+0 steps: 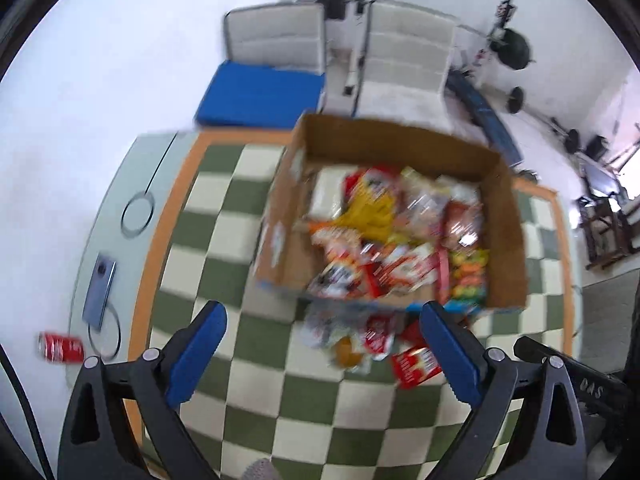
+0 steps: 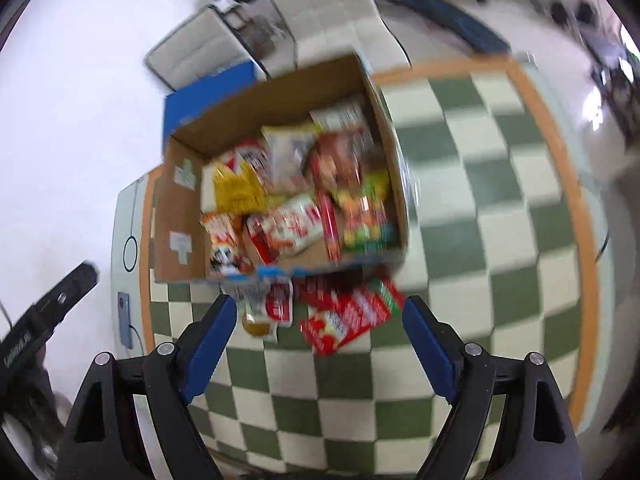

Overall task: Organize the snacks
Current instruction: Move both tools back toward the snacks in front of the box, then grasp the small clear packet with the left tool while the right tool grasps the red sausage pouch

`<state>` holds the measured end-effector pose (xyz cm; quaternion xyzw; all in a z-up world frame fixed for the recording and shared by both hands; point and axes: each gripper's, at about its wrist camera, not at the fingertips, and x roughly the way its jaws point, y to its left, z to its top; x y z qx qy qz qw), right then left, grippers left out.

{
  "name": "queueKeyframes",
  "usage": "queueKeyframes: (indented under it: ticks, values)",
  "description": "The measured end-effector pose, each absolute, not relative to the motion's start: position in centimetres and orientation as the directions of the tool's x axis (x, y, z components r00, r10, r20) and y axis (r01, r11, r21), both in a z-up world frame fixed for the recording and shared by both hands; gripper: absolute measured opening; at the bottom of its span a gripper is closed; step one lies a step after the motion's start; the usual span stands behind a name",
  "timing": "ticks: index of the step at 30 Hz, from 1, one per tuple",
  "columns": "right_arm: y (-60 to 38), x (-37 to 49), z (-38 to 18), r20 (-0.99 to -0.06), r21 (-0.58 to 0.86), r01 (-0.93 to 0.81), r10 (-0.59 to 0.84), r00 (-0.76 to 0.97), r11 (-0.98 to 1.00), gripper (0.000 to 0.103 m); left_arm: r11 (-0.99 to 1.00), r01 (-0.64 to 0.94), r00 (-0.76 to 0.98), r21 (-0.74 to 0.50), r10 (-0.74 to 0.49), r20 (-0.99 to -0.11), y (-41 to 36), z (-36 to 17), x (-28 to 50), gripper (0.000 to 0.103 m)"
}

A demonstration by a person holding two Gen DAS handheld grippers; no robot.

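A brown cardboard box (image 1: 504,224) (image 2: 180,208) stands on the green and cream checked cloth (image 1: 224,216) (image 2: 480,208), heaped with several colourful snack packets (image 1: 384,232) (image 2: 296,188). Loose packets lie on the cloth just in front of the box: a red packet (image 1: 416,364) (image 2: 348,316) and a small pale pouch pile (image 1: 352,336) (image 2: 268,308). My left gripper (image 1: 324,344) hovers above the cloth near these, jaws wide apart, nothing between them. My right gripper (image 2: 320,336) is likewise open and empty above the loose packets. Both views are motion-blurred.
A phone (image 1: 99,292) (image 2: 125,316) lies on the table's pale edge left of the cloth. A red drink can (image 1: 60,346) lies on the floor. Two pale chairs (image 1: 276,36) and a blue cushion (image 1: 260,96) stand behind the table. The other gripper's black body (image 1: 576,372) (image 2: 44,320) shows alongside.
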<state>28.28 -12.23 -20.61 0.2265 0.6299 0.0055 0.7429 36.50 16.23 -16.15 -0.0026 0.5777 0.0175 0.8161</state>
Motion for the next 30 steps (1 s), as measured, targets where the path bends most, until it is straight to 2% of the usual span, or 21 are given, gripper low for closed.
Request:
queueKeyframes:
  ticks: [7,11,16,18,20,21,24,30]
  values:
    - [-11.9,25.9,-30.6,-0.926,0.367,0.460,0.365,0.097,0.809,0.087,0.992,-0.088,0.150,0.091,0.103,-0.983,19.0,-24.4,34.6,0.099]
    - [-10.3,26.9,-33.5,-0.914,0.398,0.474,0.382,0.133,0.786,0.087,0.990,-0.096,0.102,0.104,0.113,-0.988,19.9,-26.9,34.0,0.099]
    - [-8.0,29.2,-36.1,-0.939,0.343,0.451,0.317,0.136,0.824,0.085,0.992,-0.084,0.075,0.094,0.100,-0.992,20.0,-28.6,34.0,0.099]
    - [-7.4,29.7,-36.9,-0.944,0.329,0.452,0.305,0.126,0.829,0.073,0.993,-0.070,0.073,0.093,0.098,-0.993,19.8,-29.0,34.3,0.099]
    - [-7.0,30.1,-37.1,-0.949,0.316,0.441,0.280,0.146,0.840,0.067,0.995,-0.052,0.069,0.084,0.087,-0.994,19.4,-29.4,34.8,0.099]
    - [-6.7,30.3,-36.9,-0.953,0.301,0.425,0.258,0.158,0.853,0.057,0.996,-0.047,0.067,0.078,0.081,-0.994,19.2,-29.7,34.9,0.099]
    - [-6.1,30.4,-36.8,-0.959,0.283,0.386,0.243,0.149,0.878,0.051,0.999,-0.025,0.054,0.041,0.043,-0.998,18.5,-30.5,35.7,0.099]
    - [-6.6,28.0,-36.0,-0.952,0.304,0.354,0.272,0.137,0.885,0.050,0.999,0.030,-0.010,-0.034,-0.034,-0.999,16.3,-33.2,37.0,0.099]
